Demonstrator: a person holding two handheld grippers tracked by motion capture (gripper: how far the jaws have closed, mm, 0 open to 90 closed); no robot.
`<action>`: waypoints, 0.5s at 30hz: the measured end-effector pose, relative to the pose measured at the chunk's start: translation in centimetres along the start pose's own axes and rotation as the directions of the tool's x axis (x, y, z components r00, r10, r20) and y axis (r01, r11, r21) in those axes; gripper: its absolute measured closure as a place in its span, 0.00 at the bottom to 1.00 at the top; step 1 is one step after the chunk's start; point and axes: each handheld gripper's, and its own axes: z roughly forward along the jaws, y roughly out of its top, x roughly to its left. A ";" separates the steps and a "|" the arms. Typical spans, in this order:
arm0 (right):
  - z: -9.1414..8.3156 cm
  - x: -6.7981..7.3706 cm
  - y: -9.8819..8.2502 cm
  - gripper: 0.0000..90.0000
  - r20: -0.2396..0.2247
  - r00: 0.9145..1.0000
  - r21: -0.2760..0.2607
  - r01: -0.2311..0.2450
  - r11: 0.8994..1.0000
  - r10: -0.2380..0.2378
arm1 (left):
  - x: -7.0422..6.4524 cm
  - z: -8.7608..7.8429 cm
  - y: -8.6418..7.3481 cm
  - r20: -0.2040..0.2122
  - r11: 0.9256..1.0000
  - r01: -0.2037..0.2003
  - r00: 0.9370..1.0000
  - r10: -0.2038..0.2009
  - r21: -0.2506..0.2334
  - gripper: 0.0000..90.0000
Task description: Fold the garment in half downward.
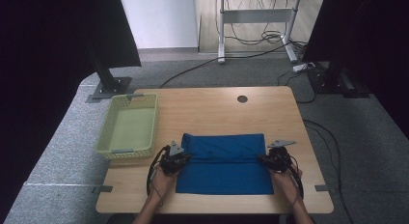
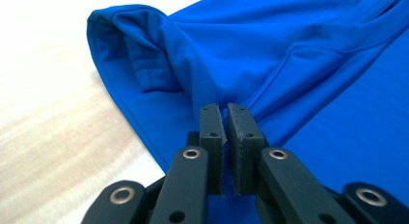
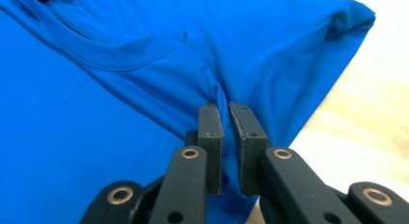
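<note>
Blue cloth (image 1: 226, 166) pinched both sides | green basket (image 1: 129, 126) left, seemingly empty

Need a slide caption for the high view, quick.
Both grippers, left and right, pinch a folded blue garment on a wooden table beside a green basket.

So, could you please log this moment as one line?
left claw: shut on blue garment | right claw: shut on blue garment | basket: empty

A pale green basket (image 1: 129, 126) sits at the left edge of the wooden table (image 1: 217, 108), with a white desk frame (image 1: 255, 21) and loose cables (image 1: 251, 38) on the floor beyond.
</note>
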 end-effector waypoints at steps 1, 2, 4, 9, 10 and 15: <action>0.0 0.0 0.0 0.93 0.000 1.000 0.000 0.000 1.000 0.000 | 0.0 0.0 0.0 0.000 1.000 0.000 1.000 0.000 0.000 0.93; 0.2 -0.1 0.2 0.93 0.005 1.000 -0.001 -0.003 1.000 0.003 | 0.0 0.0 0.0 0.000 1.000 0.000 1.000 0.000 0.000 0.93; 0.2 -0.1 0.2 0.92 0.005 1.000 -0.001 -0.003 1.000 0.003 | 0.5 0.6 0.3 -0.007 0.999 0.029 1.000 -0.029 -0.017 0.93; 0.9 -0.4 0.9 0.92 0.021 1.000 -0.009 -0.017 1.000 0.017 | 0.5 0.8 0.5 -0.016 1.000 0.021 1.000 -0.021 -0.014 0.95; 1.1 -0.3 1.1 0.92 0.031 0.999 -0.009 -0.014 1.000 0.015 | 0.5 0.8 0.5 -0.016 1.000 0.021 1.000 -0.021 -0.014 0.95; 0.7 0.0 1.1 0.92 0.053 0.998 -0.018 0.019 1.000 -0.018 | 1.0 -0.7 0.7 0.017 0.997 0.054 0.998 -0.053 -0.052 0.96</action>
